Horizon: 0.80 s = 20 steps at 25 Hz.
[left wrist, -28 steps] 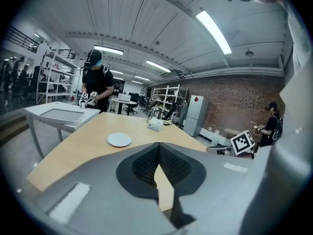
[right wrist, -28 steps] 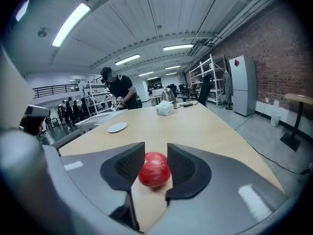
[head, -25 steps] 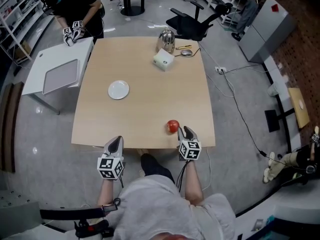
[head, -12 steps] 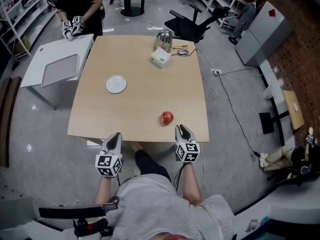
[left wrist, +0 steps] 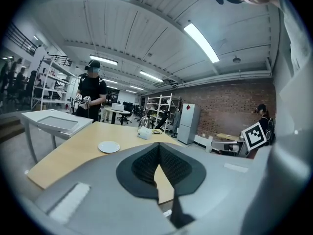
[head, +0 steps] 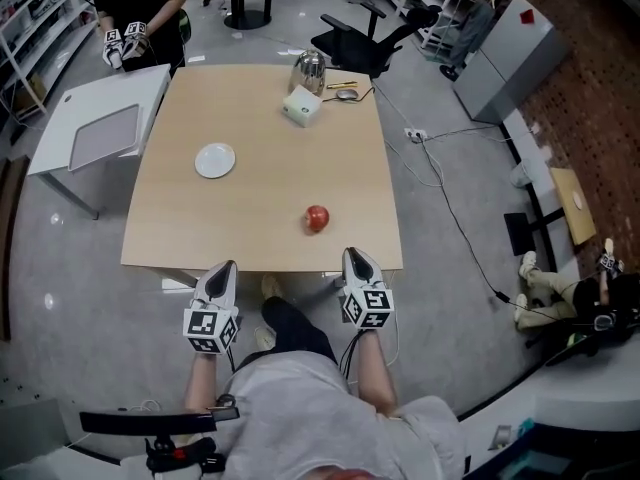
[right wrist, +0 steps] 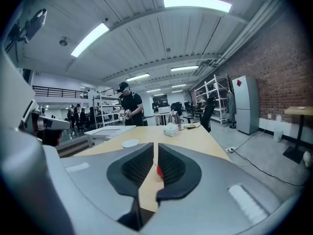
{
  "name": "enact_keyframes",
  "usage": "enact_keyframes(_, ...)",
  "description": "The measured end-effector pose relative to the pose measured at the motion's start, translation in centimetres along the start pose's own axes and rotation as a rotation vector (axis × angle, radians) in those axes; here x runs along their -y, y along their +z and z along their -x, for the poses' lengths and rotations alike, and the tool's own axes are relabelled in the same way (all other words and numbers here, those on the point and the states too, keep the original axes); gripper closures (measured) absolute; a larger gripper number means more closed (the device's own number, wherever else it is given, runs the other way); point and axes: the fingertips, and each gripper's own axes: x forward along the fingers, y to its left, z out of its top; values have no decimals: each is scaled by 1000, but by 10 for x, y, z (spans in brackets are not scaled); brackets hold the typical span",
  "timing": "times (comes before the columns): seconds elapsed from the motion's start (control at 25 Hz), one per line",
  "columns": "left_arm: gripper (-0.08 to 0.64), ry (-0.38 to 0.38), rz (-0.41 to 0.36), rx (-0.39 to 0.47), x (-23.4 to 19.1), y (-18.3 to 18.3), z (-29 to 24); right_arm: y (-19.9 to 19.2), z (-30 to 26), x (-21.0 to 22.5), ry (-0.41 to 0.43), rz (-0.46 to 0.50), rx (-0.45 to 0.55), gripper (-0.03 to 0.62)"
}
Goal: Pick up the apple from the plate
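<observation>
- Red apple point(head: 317, 218) sits on the bare wooden table point(head: 250, 208) near its front edge, well apart from the white plate point(head: 215, 160). The plate is empty.
- Right gripper point(head: 355, 258) hangs off the table's near edge, just short of the apple. Its jaws are closing with only a thin slit left and nothing between them; the apple shows beyond the gap, not in it.
- Left gripper point(head: 222, 271) is also off the edge, jaw tips together, holding nothing.
- Progress, my read: the apple is already off the plate but in neither tong, so the lift off the plate looks done and the apple set down.
- Left to do: probably nothing. If the apple must end up held, it needs a fresh grasp, and the right tong is nearest.
</observation>
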Motion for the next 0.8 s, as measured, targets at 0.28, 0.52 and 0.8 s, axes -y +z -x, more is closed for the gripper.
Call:
enact_keyframes(0.28,540,-33,-14,17,12,11,-4,13,22,-5,-10,8,34,581)
enact_keyframes(0.52,540,-39,-19,25,22,18,-10,20,26,-6,12,17,37,586)
enact_keyframes(0.8,540,-19,-23,39,58,21,-28,22,35,18,68,37,32,586)
